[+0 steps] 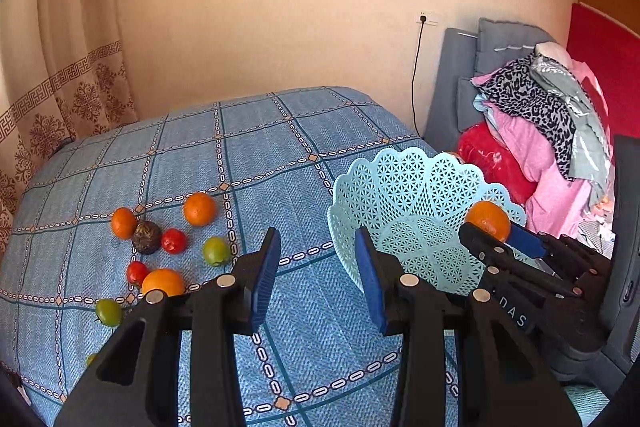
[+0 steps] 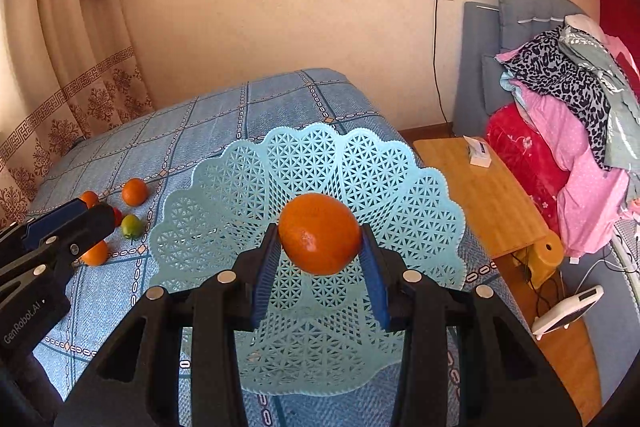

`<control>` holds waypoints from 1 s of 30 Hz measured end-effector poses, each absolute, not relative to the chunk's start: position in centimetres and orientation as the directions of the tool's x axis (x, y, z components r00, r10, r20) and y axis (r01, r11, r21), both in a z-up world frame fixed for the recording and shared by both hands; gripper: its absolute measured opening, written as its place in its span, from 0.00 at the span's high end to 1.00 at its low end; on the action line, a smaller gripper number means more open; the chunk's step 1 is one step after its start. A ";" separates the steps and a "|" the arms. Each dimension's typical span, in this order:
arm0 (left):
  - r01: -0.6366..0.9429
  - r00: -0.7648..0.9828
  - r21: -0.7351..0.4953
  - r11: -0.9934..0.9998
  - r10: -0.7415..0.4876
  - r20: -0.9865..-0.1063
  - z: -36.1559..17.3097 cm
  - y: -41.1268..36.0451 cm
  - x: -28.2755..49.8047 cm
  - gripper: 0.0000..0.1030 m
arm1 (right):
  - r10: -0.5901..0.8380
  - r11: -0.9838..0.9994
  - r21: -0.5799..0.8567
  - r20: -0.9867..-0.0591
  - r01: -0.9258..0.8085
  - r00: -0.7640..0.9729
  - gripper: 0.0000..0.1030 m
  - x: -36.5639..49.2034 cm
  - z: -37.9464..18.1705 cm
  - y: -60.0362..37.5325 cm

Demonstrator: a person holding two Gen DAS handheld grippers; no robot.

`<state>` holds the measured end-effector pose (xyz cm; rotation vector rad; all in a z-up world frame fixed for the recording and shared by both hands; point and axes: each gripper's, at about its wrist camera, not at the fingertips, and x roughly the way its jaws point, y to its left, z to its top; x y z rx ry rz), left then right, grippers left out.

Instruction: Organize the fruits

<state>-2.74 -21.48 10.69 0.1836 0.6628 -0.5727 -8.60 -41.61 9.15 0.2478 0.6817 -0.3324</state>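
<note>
My right gripper (image 2: 320, 251) is shut on an orange (image 2: 319, 233) and holds it above the light blue lattice basket (image 2: 224, 203); the same orange (image 1: 488, 219) and gripper (image 1: 494, 233) show in the left wrist view over the basket (image 1: 404, 187). My left gripper (image 1: 316, 267) is open and empty above the blue checked bedspread (image 1: 240, 147), left of the basket. Loose fruit lies to its left: oranges (image 1: 199, 209), red tomatoes (image 1: 173, 241), green fruits (image 1: 216, 251) and a dark round fruit (image 1: 146, 237).
A wooden side table (image 2: 480, 187) with a small white box (image 2: 478, 151) stands right of the bed. A grey chair piled with clothes (image 2: 560, 107) is at the far right. A curtain (image 2: 80, 87) hangs at the left. A white device (image 2: 568, 311) lies on the floor.
</note>
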 end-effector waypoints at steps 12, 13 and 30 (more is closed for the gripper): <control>0.575 0.617 -0.025 0.818 -0.453 -0.643 10.2 -23.0 -2.2 0.62 | -0.252 0.902 0.109 -0.653 0.417 0.714 0.36 -8.7 9.7 -42.7; 0.575 0.616 -0.027 0.818 -0.455 -0.643 10.3 -23.0 -2.1 0.62 | -0.256 0.900 0.109 -0.652 0.422 0.714 0.36 -8.8 9.7 -42.8; 0.648 0.542 -0.040 0.761 -0.497 -0.678 9.3 -25.8 -2.2 0.61 | -0.289 0.858 0.171 -0.620 0.484 0.730 0.36 -10.4 11.4 -45.0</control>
